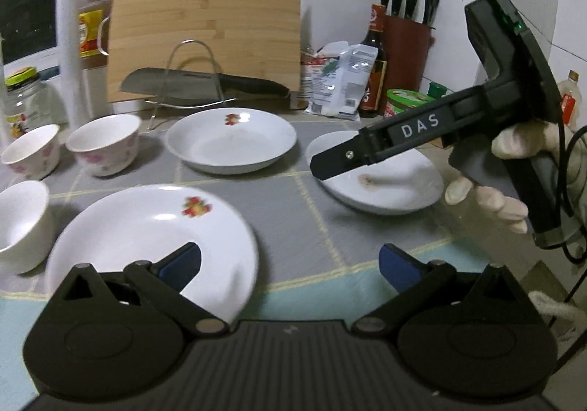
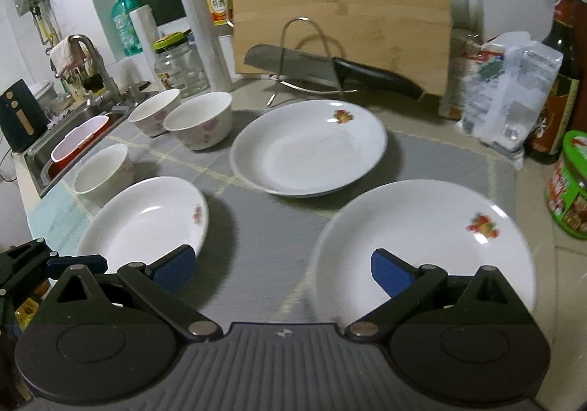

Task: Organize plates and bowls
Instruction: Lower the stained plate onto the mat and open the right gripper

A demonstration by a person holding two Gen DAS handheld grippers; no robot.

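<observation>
Both tools stand with jaws apart and nothing between them. The left gripper [image 1: 290, 266] hovers over the grey mat [image 1: 286, 198], its left finger overlapping the near plate [image 1: 146, 227], whose lower rim is hidden behind the tool body. The right gripper [image 2: 282, 270] hangs above the right plate [image 2: 422, 238]; in the left view its finger covers part of that plate. The far plate [image 2: 308, 147] and three bowls [image 2: 200, 119] sit apart; the nearest bowl is cut off in the left view.
</observation>
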